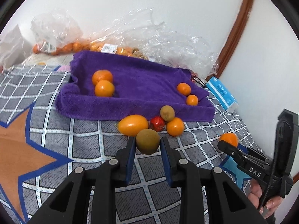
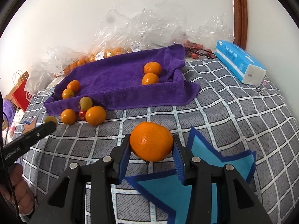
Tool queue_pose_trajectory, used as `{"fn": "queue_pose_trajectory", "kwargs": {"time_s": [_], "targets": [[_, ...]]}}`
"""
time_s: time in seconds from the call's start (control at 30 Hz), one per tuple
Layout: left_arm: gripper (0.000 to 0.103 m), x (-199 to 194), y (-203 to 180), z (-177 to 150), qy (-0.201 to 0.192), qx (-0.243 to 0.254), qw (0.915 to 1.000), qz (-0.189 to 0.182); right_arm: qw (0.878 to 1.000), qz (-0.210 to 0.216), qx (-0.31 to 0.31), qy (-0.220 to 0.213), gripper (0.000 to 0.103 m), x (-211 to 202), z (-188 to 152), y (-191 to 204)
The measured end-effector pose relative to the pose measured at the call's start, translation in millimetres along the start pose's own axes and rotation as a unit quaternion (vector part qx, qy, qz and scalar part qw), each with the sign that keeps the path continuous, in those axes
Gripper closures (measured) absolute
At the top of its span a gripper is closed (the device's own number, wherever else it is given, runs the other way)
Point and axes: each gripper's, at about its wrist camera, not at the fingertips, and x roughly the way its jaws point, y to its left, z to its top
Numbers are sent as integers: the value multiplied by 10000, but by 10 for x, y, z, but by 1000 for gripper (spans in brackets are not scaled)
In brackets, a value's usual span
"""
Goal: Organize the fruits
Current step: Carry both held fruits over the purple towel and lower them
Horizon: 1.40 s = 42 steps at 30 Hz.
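Note:
My left gripper [image 1: 147, 143] is shut on a brown kiwi [image 1: 147, 143], held just above the checked blanket. My right gripper [image 2: 151, 145] is shut on a large orange [image 2: 151, 141]; the same orange [image 1: 229, 139] shows at the right of the left wrist view. A purple towel-lined tray [image 1: 134, 100] holds two oranges [image 1: 103, 83] at one end and two small oranges [image 1: 186, 93] at the other. In front of the tray lie an oval orange fruit [image 1: 133, 125], a small red fruit [image 1: 157, 124], a second kiwi [image 1: 167, 113] and a round orange [image 1: 175, 126].
Crinkled clear plastic bags [image 1: 130, 37] with several oranges lie behind the tray by the white wall. A blue tissue pack [image 2: 240, 63] sits on the blanket's far right. A red paper bag [image 2: 20, 91] stands off the left edge. A person's hand [image 2: 18, 190] holds the left gripper.

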Motion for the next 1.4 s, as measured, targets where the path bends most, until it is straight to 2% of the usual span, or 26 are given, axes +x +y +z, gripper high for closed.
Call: {"fn": "queue_pose_trajectory", "kwargs": {"time_s": [0.63,1.13,1.4], "targets": [[77,-551,20,-26,-145,-72,9997,177,9998,25,-116,-159,61,-297,52,227],[77,-850,-26,231,-266,-95,9993,253,9988,127,-227,-417,61,-592,276,398],[77,-931,47,387,-241,-340,9987,277,9986,166,-342,-379,61,-662,433,489]]}}
